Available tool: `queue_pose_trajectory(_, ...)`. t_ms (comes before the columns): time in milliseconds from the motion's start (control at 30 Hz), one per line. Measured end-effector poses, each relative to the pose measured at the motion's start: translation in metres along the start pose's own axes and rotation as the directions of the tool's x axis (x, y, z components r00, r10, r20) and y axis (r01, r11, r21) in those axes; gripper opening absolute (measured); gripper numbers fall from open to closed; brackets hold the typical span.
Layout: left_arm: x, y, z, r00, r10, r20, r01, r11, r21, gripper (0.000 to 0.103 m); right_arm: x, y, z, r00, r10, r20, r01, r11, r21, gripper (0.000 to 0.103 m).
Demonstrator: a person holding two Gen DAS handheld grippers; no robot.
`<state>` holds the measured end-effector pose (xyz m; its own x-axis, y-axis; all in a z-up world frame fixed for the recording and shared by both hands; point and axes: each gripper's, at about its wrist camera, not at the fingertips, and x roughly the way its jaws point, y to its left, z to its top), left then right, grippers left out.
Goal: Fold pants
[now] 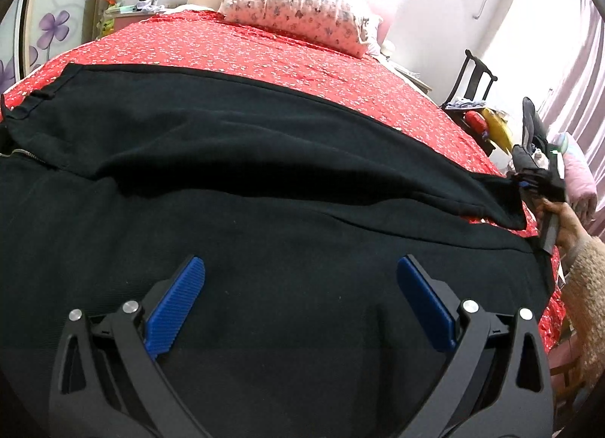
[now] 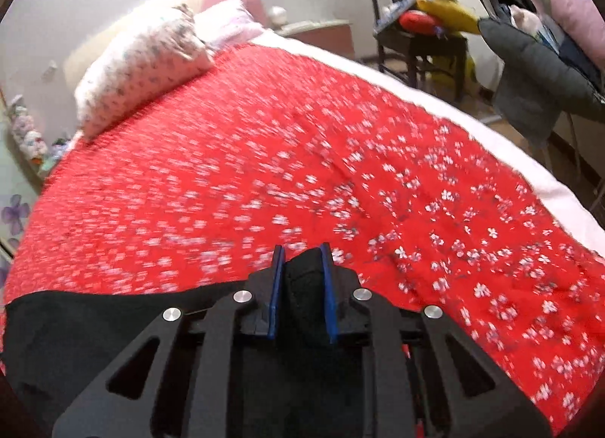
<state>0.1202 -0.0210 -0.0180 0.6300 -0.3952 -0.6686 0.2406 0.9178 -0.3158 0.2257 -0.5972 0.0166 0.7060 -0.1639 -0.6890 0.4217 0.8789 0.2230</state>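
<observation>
The left gripper [image 1: 300,279] hangs over the black fabric pants [image 1: 234,181] with its blue ribbed pads [image 1: 177,302] spread wide, gripping nothing. The right gripper [image 2: 302,253] has its pads pinched on a bunched edge of the pants, at their far right end. The pants lie spread across the red floral bedspread [image 2: 264,158], below a flower-print pillow [image 1: 298,11].

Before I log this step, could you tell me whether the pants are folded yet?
Partly: the pants lie lengthwise on the bed, one leg over the other, not yet folded short.
</observation>
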Motion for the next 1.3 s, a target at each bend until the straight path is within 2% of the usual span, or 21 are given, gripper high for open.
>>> queue_pose_trajectory(233,-0.008,0.007,-0.001,0.999,-0.031,0.034,0.032,0.999,-0.022,0.101,-0.092,0.003,-0.027,0.985,0.123,0.118,-0.121,0.992,-0.026,0.018)
queue_pose_trajectory(300,-0.013,0.01,-0.002,0.997,-0.049,0.054,0.052,0.997,-0.054,0.101,-0.115,0.0,-0.044,0.982,0.135,0.132,-0.132,0.991,-0.029,0.018)
queue_pose_trajectory(400,-0.026,0.023,-0.002,0.989,-0.09,0.115,0.107,0.982,-0.157,0.101,-0.143,-0.004,-0.07,0.977,0.149,0.149,-0.146,0.989,-0.031,0.017)
queue_pose_trajectory(500,-0.039,0.036,0.001,0.981,-0.097,0.169,0.136,0.962,-0.236,0.101,-0.157,-0.004,-0.096,0.978,0.152,0.143,-0.149,0.988,-0.029,0.017)
queue_pose_trajectory(600,-0.054,0.046,0.003,0.971,-0.058,0.23,0.121,0.956,-0.267,0.101,-0.164,-0.002,-0.126,0.984,0.135,0.116,-0.131,0.99,-0.042,0.017)
queue_pose_trajectory(700,-0.07,0.047,0.003,0.959,-0.011,0.285,0.081,0.968,-0.237,0.101,-0.163,-0.001,-0.156,0.991,0.112,0.075,-0.109,0.993,-0.046,0.017)
queue_pose_trajectory(867,-0.081,0.046,-0.002,0.951,0.012,0.31,0.052,0.979,-0.197,0.101,-0.152,0.004,-0.182,1.0,0.026,-0.006,-0.026,0.999,-0.043,0.018)
queue_pose_trajectory(933,-0.084,0.049,-0.003,0.95,0.012,0.311,0.053,0.978,-0.201,0.101,-0.156,0.003,-0.183,0.999,0.009,-0.035,-0.009,1.0,-0.011,0.032)
queue_pose_trajectory(967,-0.085,0.05,-0.003,0.95,0.011,0.312,0.056,0.977,-0.205,0.101,-0.162,0.001,-0.182,0.999,-0.006,-0.042,0.007,1.0,0.02,0.045)
queue_pose_trajectory(1000,-0.085,0.051,-0.003,0.95,0.01,0.313,0.061,0.975,-0.215,0.101,-0.169,-0.001,-0.179,0.999,0.001,-0.039,0.001,0.998,0.06,0.052)
queue_pose_trajectory(1033,-0.085,0.053,-0.002,0.95,0.009,0.312,0.064,0.973,-0.223,0.101,-0.178,-0.003,-0.177,0.999,0.026,-0.02,-0.024,0.994,0.103,0.052)
queue_pose_trajectory(1067,-0.085,0.056,-0.002,0.951,0.007,0.31,0.07,0.969,-0.235,0.101,-0.187,-0.004,-0.176,0.997,0.075,0.002,-0.074,0.985,0.157,0.052)
queue_pose_trajectory(1100,-0.084,0.058,-0.002,0.952,0.005,0.306,0.075,0.966,-0.248,0.101,-0.195,-0.007,-0.176,0.986,0.163,0.027,-0.165,0.954,0.249,0.052)
queue_pose_trajectory(1167,-0.083,0.061,-0.002,0.954,0.001,0.298,0.081,0.962,-0.261,0.101,-0.193,-0.01,-0.181,0.958,0.287,0.02,-0.271,0.875,0.402,0.051)
queue_pose_trajectory(1200,-0.083,0.062,-0.002,0.955,-0.001,0.296,0.083,0.961,-0.265,0.101,-0.185,-0.009,-0.185,0.941,0.339,-0.019,-0.288,0.827,0.482,0.051)
queue_pose_trajectory(1300,-0.084,0.062,-0.001,0.956,-0.005,0.294,0.086,0.96,-0.265,0.101,-0.163,-0.005,-0.197,0.922,0.369,-0.118,-0.223,0.753,0.619,0.05)
